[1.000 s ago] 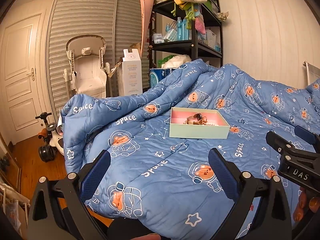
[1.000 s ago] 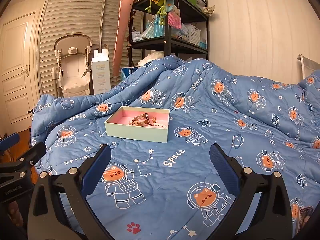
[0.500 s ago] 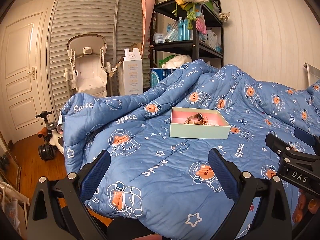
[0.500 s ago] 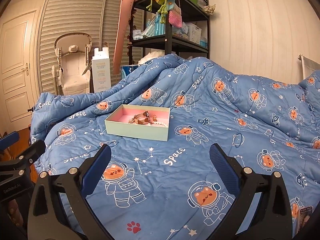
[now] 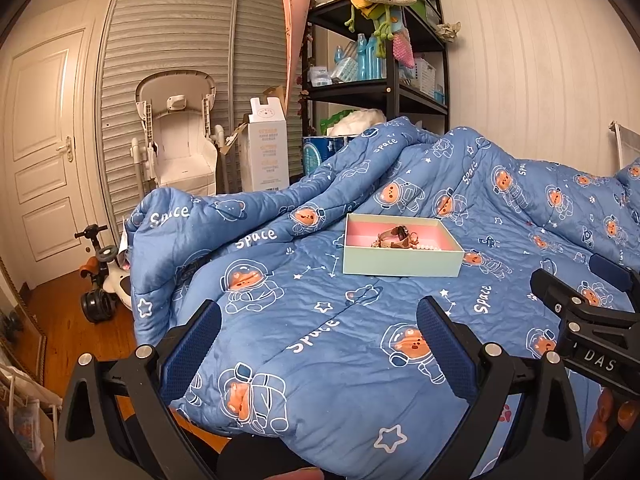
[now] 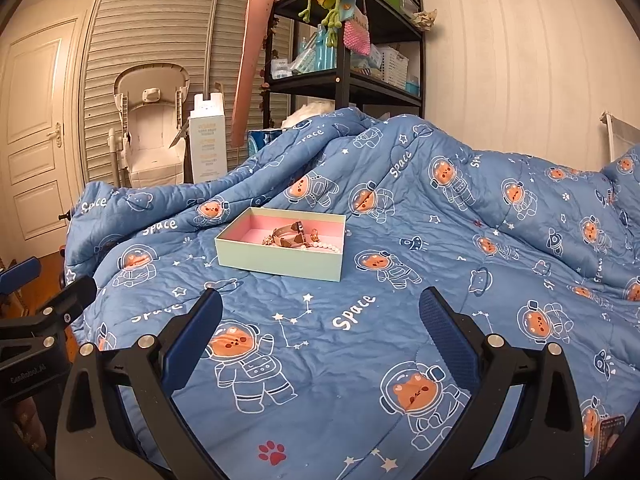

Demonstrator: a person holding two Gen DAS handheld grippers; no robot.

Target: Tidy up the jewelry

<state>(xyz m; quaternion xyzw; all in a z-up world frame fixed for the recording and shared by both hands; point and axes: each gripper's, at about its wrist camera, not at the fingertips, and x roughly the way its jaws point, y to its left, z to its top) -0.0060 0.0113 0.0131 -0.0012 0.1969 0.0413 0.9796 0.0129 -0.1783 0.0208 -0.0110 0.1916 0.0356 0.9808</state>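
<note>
Blue quilt (image 6: 400,320), jewelry (image 6: 294,236) tangled indistinctly in box (image 6: 280,260), both hand-held grippers (image 5: 318,344) (image 6: 320,334) spread, empty

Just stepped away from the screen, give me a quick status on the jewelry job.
Left gripper and right gripper open, empty. Jewelry piled in the mint box on the blue quilt, untouched. Nothing in the way.

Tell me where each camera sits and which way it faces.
Left wrist: on the open left gripper, facing across the blue space-print quilt to the mint cardboard box; right gripper at right edge.
Right wrist: on the open right gripper, facing likewise; left gripper at left edge.
Shared: box, quilt.
</note>
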